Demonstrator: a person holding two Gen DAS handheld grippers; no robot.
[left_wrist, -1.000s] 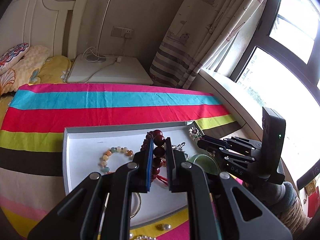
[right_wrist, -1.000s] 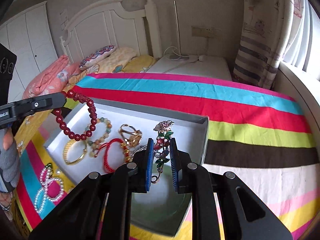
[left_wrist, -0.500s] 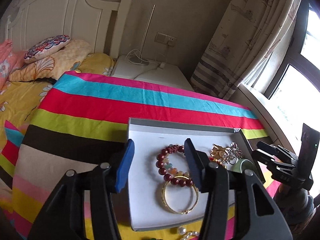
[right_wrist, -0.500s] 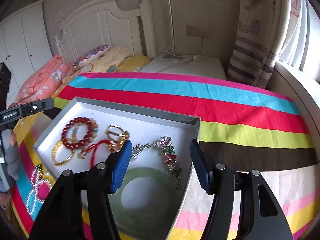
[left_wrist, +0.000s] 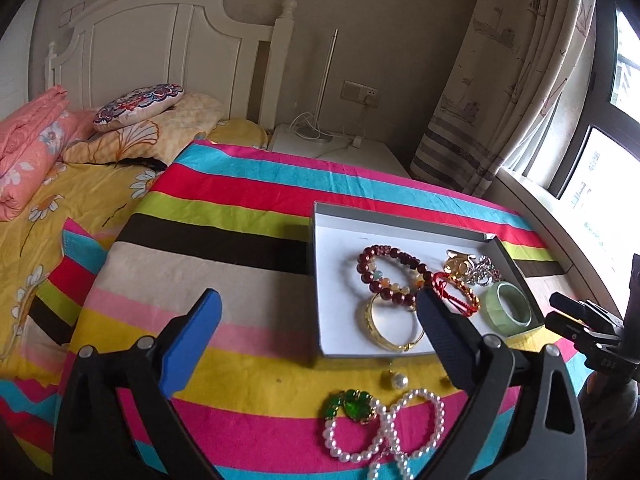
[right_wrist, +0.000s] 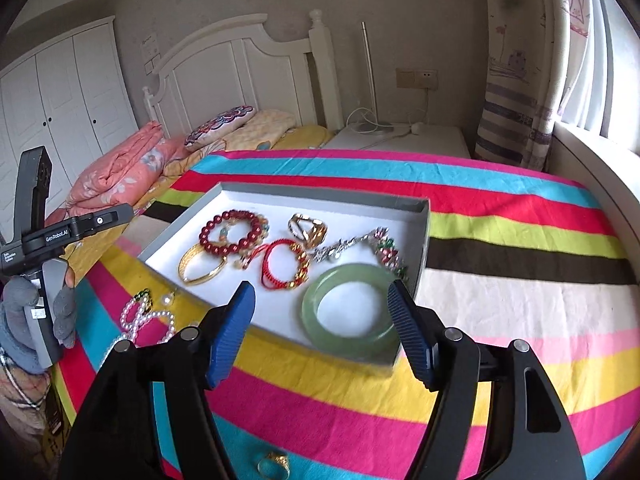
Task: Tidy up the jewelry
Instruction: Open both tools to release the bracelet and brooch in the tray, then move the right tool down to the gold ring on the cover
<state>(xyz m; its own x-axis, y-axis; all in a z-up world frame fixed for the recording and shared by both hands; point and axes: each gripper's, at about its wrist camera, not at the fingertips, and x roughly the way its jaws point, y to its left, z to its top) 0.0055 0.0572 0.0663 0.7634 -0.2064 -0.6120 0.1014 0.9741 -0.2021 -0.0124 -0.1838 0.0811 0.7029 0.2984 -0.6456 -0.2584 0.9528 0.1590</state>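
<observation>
Now both tongs gape wide, holding nothing.
Left tongs (left_wrist: 316,318) read "GenRobot.AI"; right tongs (right_wrist: 322,308) hover just before the jade bangle (right_wrist: 350,312) in the tray (right_wrist: 324,198).

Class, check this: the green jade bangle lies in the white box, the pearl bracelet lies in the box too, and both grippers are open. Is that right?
Not quite. The pearl bracelet lies outside the box, on the striped cloth, as the left wrist view shows. The green jade bangle is in the box, and the left gripper and right gripper are both open.
</observation>
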